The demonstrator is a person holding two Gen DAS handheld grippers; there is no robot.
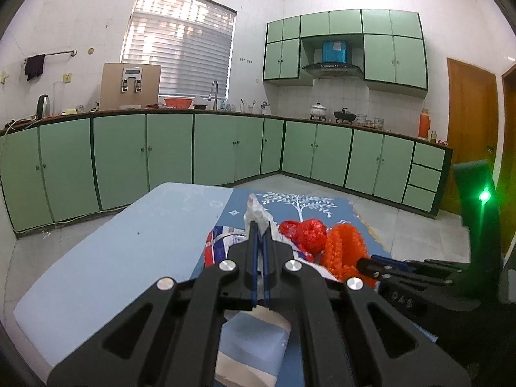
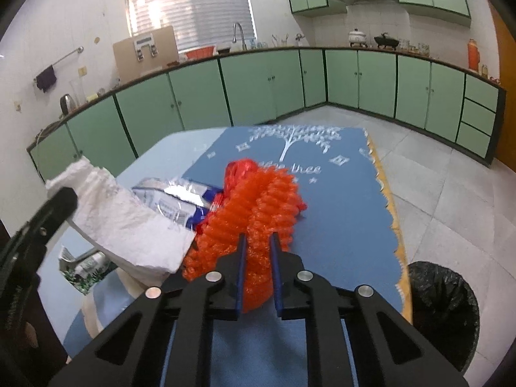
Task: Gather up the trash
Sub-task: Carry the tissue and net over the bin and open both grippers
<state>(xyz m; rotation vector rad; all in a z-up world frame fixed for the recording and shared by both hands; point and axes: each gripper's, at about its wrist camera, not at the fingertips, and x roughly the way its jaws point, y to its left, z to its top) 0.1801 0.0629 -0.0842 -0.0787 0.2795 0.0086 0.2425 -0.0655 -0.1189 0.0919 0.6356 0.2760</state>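
Observation:
My left gripper (image 1: 259,229) is shut on a crumpled white tissue (image 1: 258,213), held above the table; the tissue also shows in the right wrist view (image 2: 129,222). My right gripper (image 2: 258,242) is shut on an orange foam net (image 2: 258,206), which also shows in the left wrist view (image 1: 345,248). A red mesh bag (image 1: 306,235) and a blue, red and white plastic wrapper (image 1: 219,245) lie beside it on the blue tablecloth (image 2: 338,225). A bin lined with a black bag (image 2: 441,303) stands on the floor right of the table.
A light blue foam board (image 1: 113,251) covers the table's left side. A small blue block on white paper (image 1: 254,342) lies under my left gripper. Another crumpled wrapper (image 2: 84,264) lies at the table's near left. Green kitchen cabinets (image 1: 225,148) line the walls beyond.

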